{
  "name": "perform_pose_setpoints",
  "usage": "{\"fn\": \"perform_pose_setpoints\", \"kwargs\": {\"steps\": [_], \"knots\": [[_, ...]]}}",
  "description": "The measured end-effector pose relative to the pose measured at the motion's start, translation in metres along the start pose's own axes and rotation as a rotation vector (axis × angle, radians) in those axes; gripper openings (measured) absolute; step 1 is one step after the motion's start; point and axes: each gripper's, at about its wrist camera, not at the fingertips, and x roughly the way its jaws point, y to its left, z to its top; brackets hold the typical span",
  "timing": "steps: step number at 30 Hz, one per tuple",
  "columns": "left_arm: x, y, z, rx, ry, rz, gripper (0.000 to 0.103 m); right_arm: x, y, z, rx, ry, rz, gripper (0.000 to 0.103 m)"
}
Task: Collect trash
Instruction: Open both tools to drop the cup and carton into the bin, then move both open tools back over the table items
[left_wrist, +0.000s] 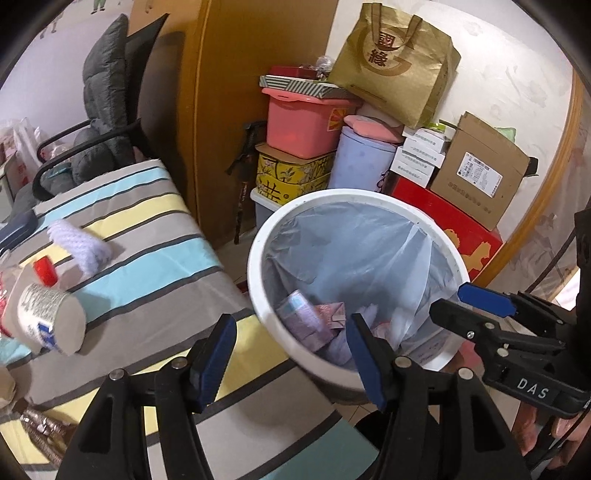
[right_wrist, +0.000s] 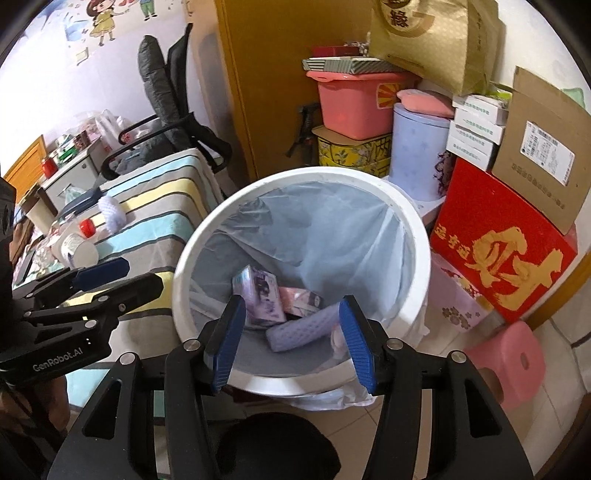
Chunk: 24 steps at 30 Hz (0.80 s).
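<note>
Hovering over the white bin (right_wrist: 417, 236), the right gripper (right_wrist: 291, 341) has its jaws spread wide with nothing between them; the discarded purple packet (right_wrist: 258, 295) and lilac foam piece (right_wrist: 303, 330) lie below and ahead of them at the bottom of the liner. The left gripper (left_wrist: 291, 356) likewise stands wide and empty, its right jaw over the bin's near rim, its left jaw over the striped counter (left_wrist: 147, 236).

What remains to collect sits on that counter, off to the left of both pairs of jaws: a tipped paper cup (left_wrist: 48, 319), a red cap (left_wrist: 45, 271) beyond it, and a white knitted-looking wad (left_wrist: 83, 242) farther still. The cup lies on its side, its long axis running roughly from upper left to lower right in the left wrist view, base toward the jaws. The left gripper is plainly the nearer; the right has the bin between it and the counter. Something crinkled and metallic (left_wrist: 40, 432) lies at the lower left edge, possibly a wrapper, though the fisheye rim blurs it too much to say.
</note>
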Motion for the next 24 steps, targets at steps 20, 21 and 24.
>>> {"fn": "perform_pose_setpoints", "kwargs": {"steps": [20,21,24], "knots": [[-0.089,0.055,-0.053,-0.114,-0.067,0.112,0.061,-0.010,0.075,-0.009,-0.153,-0.001,0.143,0.055],[-0.093,0.057,-0.056,-0.118,-0.071,0.117,0.061,-0.011,0.079,-0.010,-0.161,0.002,0.148,0.055],[-0.108,0.066,-0.064,-0.138,-0.087,0.141,0.061,-0.012,0.092,-0.014,-0.185,0.010,0.156,0.055]]}}
